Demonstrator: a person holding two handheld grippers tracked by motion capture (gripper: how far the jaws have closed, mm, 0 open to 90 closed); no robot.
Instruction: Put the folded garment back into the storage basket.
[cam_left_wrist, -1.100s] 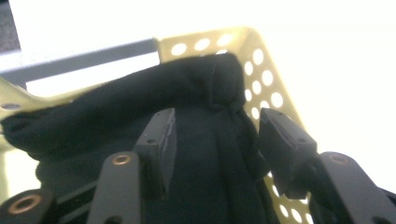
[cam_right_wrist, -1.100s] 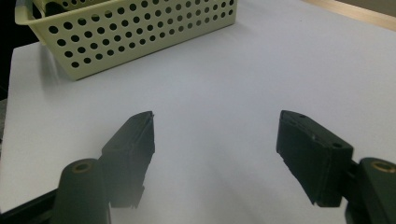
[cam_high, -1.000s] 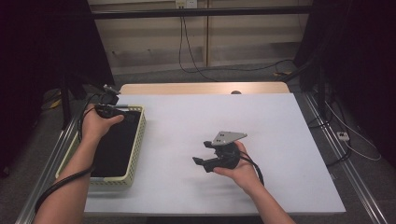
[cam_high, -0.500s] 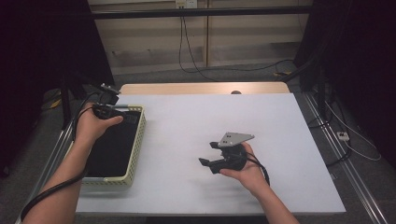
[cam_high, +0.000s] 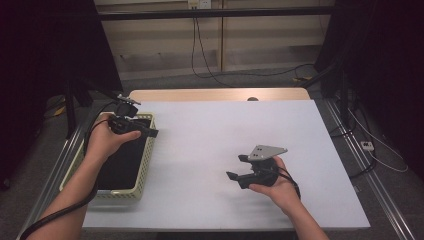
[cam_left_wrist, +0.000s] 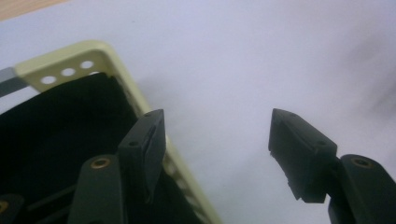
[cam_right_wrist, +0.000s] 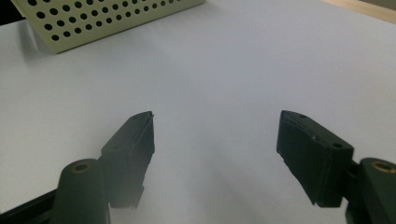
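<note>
White table, grey floor, dark curtains, pale wall panels

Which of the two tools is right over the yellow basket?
The left tool, held over the basket's rim; the right tool is above bare white table.

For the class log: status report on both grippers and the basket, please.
Left gripper open, jaws just been opening, nothing between them, above basket rim. Right gripper open, empty, over white table. Basket holds dark contents. Nothing in the way.
</note>
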